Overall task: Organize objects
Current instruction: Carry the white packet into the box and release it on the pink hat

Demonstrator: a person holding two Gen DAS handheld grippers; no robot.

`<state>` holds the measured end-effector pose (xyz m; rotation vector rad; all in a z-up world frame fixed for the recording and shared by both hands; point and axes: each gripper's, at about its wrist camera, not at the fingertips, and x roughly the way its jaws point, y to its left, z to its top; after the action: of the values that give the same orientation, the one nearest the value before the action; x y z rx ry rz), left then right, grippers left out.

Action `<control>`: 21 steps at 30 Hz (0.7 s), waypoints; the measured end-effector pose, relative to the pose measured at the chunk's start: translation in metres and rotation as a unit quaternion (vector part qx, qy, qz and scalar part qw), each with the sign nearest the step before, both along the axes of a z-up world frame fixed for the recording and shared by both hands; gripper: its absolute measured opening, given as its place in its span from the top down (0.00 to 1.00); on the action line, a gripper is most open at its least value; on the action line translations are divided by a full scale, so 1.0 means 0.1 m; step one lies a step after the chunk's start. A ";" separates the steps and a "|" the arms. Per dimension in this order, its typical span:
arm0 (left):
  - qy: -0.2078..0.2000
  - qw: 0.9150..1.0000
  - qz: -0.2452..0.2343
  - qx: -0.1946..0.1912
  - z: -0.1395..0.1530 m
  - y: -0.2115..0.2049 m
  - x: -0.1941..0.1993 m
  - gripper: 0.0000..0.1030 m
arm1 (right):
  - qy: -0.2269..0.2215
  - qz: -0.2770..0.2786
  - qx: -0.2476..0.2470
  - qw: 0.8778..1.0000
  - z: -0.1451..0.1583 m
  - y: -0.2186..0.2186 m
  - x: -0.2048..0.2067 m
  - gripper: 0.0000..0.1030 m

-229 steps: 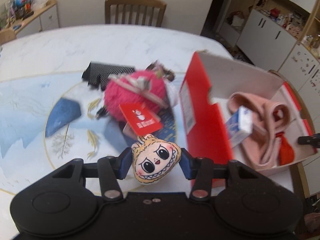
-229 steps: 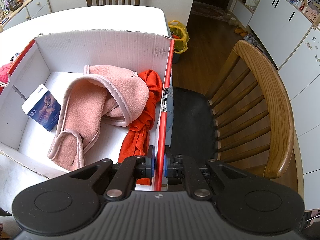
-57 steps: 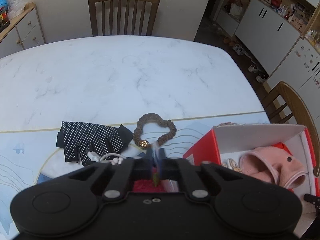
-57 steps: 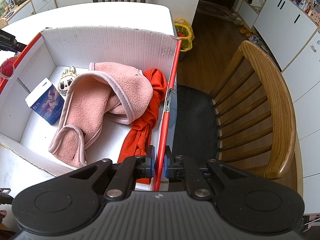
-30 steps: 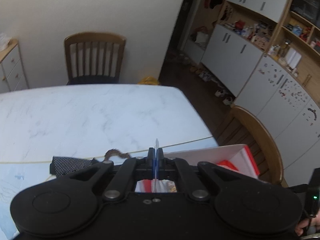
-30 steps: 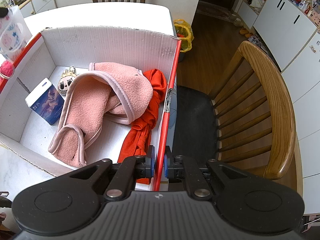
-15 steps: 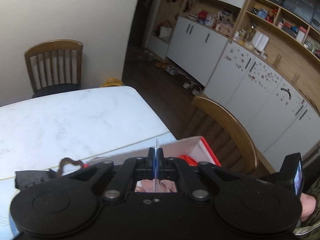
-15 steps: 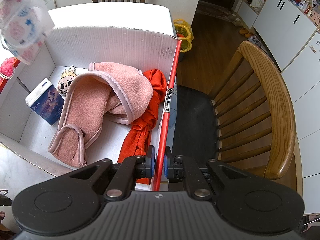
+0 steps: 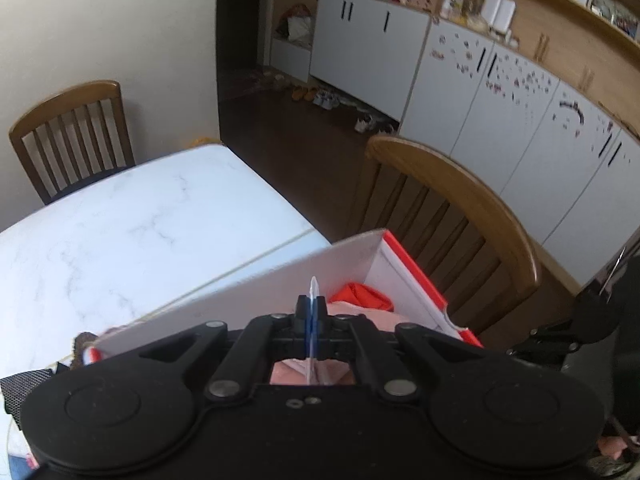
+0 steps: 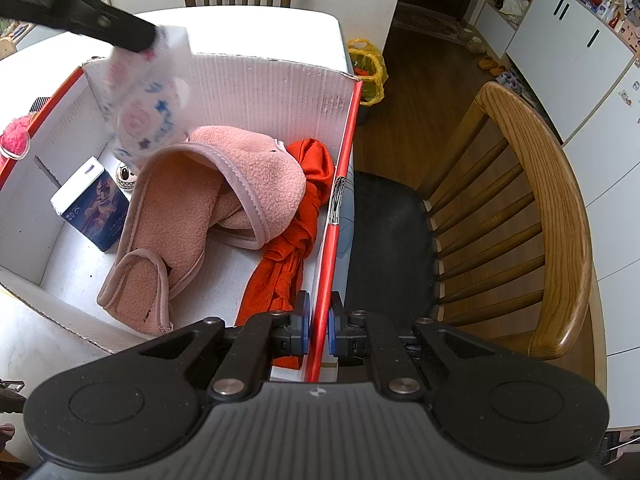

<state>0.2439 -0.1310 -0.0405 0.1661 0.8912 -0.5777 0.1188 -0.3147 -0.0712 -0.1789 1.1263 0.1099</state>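
- Now hanging over the cardboard box at the upper left of the right wrist view: a clear plastic packet printed in pink and blue, which half a second ago hung further up and left, at that frame's corner.
- Clamped on the packet's top edge: left gripper, reaching in from the upper left corner; jaws pressed together on the thin film, seen edge-on as a sliver between the blue pads in the left wrist view.
- Blurred in the right wrist view, so print on the packet not readable.
- Unchanged at bottom centre of the right wrist view: right gripper, closed tight on the box's red right-hand wall, one pad inside, one outside.
- Lying inside the box: pink fleece slippers across the middle, orange-red cloth bunched against the right wall, small blue-and-white carton leaning at the left, a doll-face charm partly hidden behind slipper and packet.
- Just outside the box's left wall, at the left edge: a pink fluffy item.
- Resting on a white marble-patterned table; a wooden chair just beside its right side, filling the right half of the right wrist view.
- At the left wrist view's lower left edge: a dark dotted fabric, mostly hidden behind the gripper body.
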 end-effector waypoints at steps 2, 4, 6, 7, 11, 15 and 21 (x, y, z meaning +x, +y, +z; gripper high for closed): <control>0.009 1.000 -0.009 0.002 -0.07 -0.07 0.00 1.00 | 0.000 0.000 0.000 1.000 0.00 0.00 0.00 0.92; 0.016 1.000 -0.018 0.005 -0.13 -0.14 0.00 1.00 | 0.000 0.001 0.000 1.000 0.00 -0.03 -0.01 0.92; 0.024 0.999 -0.025 0.006 -0.19 -0.19 0.01 1.00 | 0.000 0.002 0.001 1.000 0.01 -0.04 0.00 0.92; 0.029 0.999 -0.028 0.007 -0.23 -0.22 0.00 1.00 | 0.000 0.002 0.000 1.000 0.00 -0.01 0.01 0.92; 0.042 0.998 -0.039 0.013 -0.34 -0.32 -0.03 1.00 | -0.001 0.002 0.000 1.000 -0.01 0.00 0.01 0.92; 0.057 0.997 -0.041 0.012 -0.45 -0.36 -0.04 1.00 | 0.000 0.003 0.000 1.000 0.00 0.03 0.02 0.92; 0.079 0.996 -0.042 0.003 -0.61 -0.33 -0.07 1.00 | 0.001 0.002 0.001 1.000 0.00 0.06 0.03 0.92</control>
<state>0.2373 -0.1643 -0.1015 0.1661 1.0423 -0.6726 0.1219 -0.3091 -0.0716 -0.1805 1.1274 0.1152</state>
